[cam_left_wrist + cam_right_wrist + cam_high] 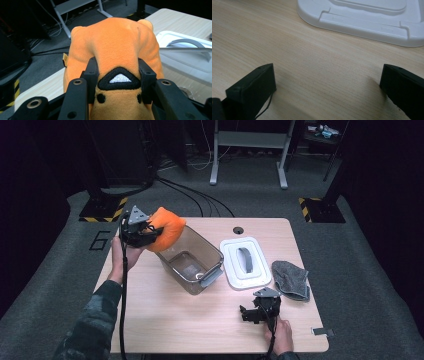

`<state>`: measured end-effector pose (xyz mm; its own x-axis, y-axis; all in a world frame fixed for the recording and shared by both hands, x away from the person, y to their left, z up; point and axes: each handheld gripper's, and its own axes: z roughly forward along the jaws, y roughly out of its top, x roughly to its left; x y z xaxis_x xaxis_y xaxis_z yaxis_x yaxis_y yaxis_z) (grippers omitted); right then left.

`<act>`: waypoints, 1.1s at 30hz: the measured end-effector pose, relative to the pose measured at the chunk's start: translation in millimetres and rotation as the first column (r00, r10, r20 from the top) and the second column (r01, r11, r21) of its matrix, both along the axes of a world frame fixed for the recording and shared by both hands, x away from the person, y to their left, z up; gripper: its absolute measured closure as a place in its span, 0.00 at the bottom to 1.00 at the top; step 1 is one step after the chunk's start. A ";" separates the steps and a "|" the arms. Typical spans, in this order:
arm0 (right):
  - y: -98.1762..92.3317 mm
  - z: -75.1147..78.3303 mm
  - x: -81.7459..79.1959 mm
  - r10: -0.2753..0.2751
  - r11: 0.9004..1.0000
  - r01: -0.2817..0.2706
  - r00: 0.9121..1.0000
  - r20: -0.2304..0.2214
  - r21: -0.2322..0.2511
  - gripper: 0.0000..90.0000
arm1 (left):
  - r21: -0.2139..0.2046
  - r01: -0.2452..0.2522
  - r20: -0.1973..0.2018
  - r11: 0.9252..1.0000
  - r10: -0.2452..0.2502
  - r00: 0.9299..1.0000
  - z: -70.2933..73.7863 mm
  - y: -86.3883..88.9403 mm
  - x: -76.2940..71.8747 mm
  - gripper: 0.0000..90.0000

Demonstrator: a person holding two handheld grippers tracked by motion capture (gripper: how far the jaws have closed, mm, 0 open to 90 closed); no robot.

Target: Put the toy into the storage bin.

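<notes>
An orange plush toy [166,234] hangs in the air over the left rim of the clear plastic bin [191,265], with my left gripper [146,233] shut on it. In the left gripper view the two black jaws squeeze the plush toy [117,47] at its middle, by a black and white triangle patch. The bin stands on the wooden table [165,315] and looks empty. My right gripper [249,314] rests low over the table near the front right, its jaws wide apart with bare wood between them. The white lid [367,17] lies just ahead of it.
The white lid [245,262] with a grey handle lies right of the bin. A grey cloth [291,279] sits at the table's right edge. Cables trail from both grippers. Dark floor, cables and a table frame lie beyond the far edge.
</notes>
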<state>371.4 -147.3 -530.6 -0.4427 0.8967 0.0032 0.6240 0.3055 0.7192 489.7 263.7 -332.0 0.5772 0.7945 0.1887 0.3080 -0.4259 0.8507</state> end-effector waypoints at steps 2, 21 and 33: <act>0.0 0.0 0.0 0.000 1.000 0.000 1.000 0.000 0.000 0.00 | 0.000 0.016 0.000 1.000 -0.016 1.000 -0.8 -3.6 1.6 0.68; 0.0 0.0 0.0 0.000 1.000 0.000 1.000 0.000 0.000 0.00 | 0.008 0.086 -0.048 0.996 -0.086 0.995 -16.5 -18.0 16.6 0.68; -0.3 0.0 0.0 0.003 1.000 -0.003 1.000 0.000 -0.005 0.00 | 0.010 0.086 -0.078 0.996 -0.085 0.993 -26.0 -27.0 23.9 0.67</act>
